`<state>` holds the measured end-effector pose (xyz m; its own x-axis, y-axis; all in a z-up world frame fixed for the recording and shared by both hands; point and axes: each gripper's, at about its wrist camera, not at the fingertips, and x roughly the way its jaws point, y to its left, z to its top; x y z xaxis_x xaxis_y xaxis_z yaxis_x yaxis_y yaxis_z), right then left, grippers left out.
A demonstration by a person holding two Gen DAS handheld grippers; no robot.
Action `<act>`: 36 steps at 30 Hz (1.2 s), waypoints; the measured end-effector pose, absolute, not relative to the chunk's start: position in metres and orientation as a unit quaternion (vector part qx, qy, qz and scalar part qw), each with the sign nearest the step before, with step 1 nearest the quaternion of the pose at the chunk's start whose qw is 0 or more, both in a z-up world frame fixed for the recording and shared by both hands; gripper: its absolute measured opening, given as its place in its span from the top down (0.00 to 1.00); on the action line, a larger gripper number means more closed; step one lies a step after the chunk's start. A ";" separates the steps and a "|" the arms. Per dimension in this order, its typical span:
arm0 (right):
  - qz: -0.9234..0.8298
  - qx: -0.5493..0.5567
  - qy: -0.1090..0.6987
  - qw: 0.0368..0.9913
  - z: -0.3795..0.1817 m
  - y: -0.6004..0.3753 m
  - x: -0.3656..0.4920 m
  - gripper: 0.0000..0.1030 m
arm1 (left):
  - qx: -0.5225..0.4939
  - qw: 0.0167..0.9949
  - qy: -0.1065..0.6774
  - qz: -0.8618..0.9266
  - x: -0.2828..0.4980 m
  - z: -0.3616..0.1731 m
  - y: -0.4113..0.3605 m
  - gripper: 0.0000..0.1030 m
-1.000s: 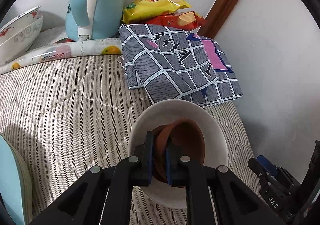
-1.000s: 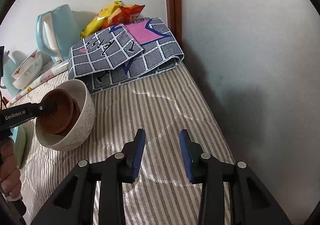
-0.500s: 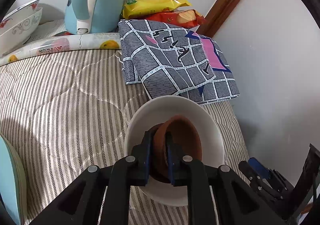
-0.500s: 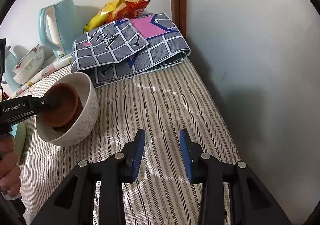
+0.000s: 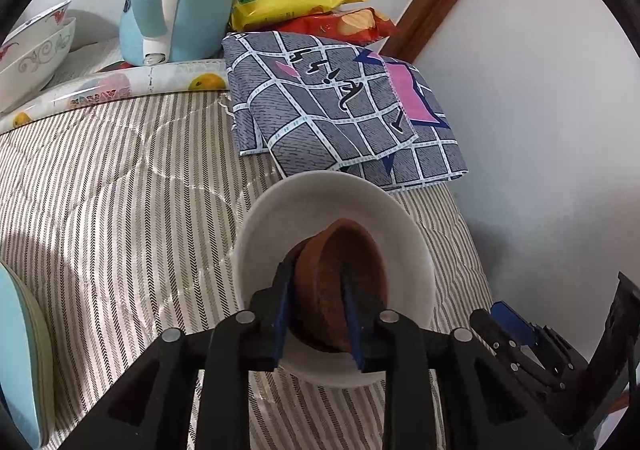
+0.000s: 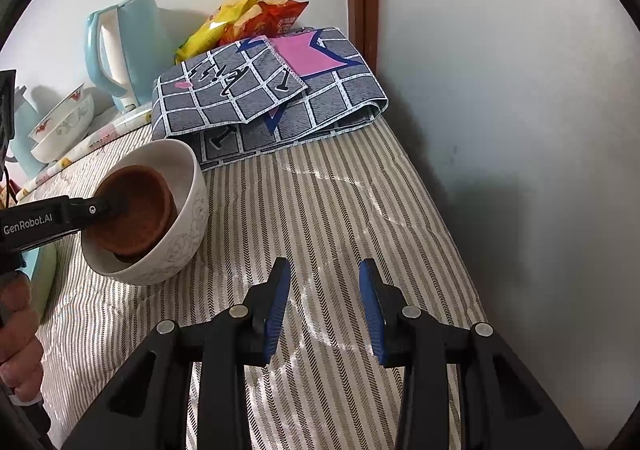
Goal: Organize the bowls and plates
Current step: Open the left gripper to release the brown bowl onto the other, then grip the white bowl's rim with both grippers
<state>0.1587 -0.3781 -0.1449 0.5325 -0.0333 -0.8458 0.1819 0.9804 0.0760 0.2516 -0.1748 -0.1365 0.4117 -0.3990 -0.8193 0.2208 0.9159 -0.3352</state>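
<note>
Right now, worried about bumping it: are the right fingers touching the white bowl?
Apart. Right wrist view shows striped bedding between the right gripper and white bowl.

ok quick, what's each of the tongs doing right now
Left tongs: opening, jaws either side of the brown bowl's rim, which sits in the white bowl.
Right tongs: open, empty, over the striped cover.
</note>
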 end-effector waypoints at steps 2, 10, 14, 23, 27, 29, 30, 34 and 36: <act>-0.062 0.076 0.479 0.872 -0.144 -0.378 0.158 0.65 | -0.081 0.836 0.510 -0.184 0.250 -0.136 -0.177 0.75; -0.062 0.077 0.476 0.874 -0.138 -0.377 0.156 0.65 | -0.071 0.838 0.506 -0.190 0.244 -0.131 -0.179 0.65; -0.060 0.079 0.473 0.876 -0.135 -0.376 0.154 0.65 | -0.065 0.845 0.497 -0.185 0.239 -0.124 -0.178 0.53; -0.041 0.087 0.455 0.885 -0.117 -0.364 0.163 0.65 | -0.069 0.856 0.482 -0.175 0.237 -0.115 -0.164 0.53; -0.030 0.086 0.449 0.889 -0.109 -0.357 0.171 0.65 | -0.074 0.862 0.473 -0.168 0.238 -0.109 -0.154 0.53; -0.023 0.086 0.445 0.891 -0.105 -0.352 0.176 0.65 | -0.068 0.865 0.472 -0.156 0.240 -0.110 -0.149 0.53; -0.020 0.087 0.444 0.892 -0.104 -0.351 0.179 0.65 | -0.067 0.866 0.472 -0.151 0.241 -0.110 -0.146 0.53; -0.001 0.091 0.449 0.889 -0.104 -0.342 0.190 0.65 | -0.076 0.863 0.479 -0.142 0.246 -0.117 -0.135 0.53; 0.007 0.096 0.454 0.886 -0.106 -0.338 0.195 0.65 | -0.077 0.861 0.482 -0.142 0.248 -0.120 -0.132 0.54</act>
